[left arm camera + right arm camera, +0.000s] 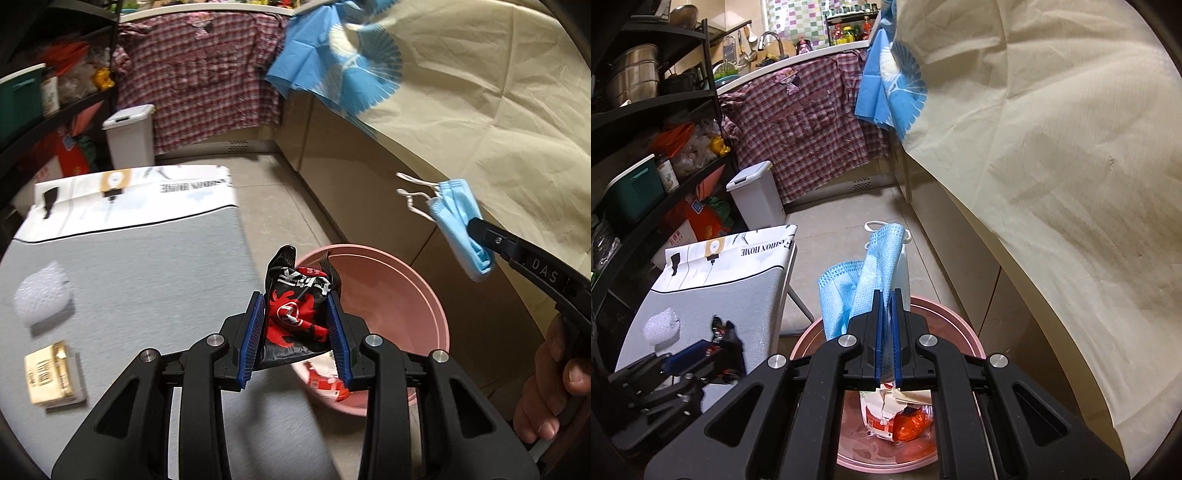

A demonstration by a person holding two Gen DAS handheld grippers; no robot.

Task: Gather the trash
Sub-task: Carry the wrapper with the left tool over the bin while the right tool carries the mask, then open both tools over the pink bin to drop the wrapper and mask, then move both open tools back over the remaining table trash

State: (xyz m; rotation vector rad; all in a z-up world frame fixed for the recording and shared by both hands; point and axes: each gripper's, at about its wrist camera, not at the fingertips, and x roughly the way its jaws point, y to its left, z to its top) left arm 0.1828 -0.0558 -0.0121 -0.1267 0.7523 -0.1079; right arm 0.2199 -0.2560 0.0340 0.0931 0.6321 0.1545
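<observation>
Pink basin (945,314) already has crumpled wrappers (897,417) inside; above it, left gripper (297,325) clamps a black-red packet (299,306), right gripper (887,332) pinches a blue mask (864,280).

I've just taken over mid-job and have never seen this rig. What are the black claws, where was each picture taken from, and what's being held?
No robot here: a person holds two black handheld grippers, each with a fisheye camera looking along its fingers. In the left wrist view, the left gripper clamps a crumpled black and red snack wrapper above the round pink plastic basin. In the right wrist view, the right gripper pinches a blue disposable face mask. On the grey table lie a white foam net and a gold packet. The basin already holds some trash.
</observation>
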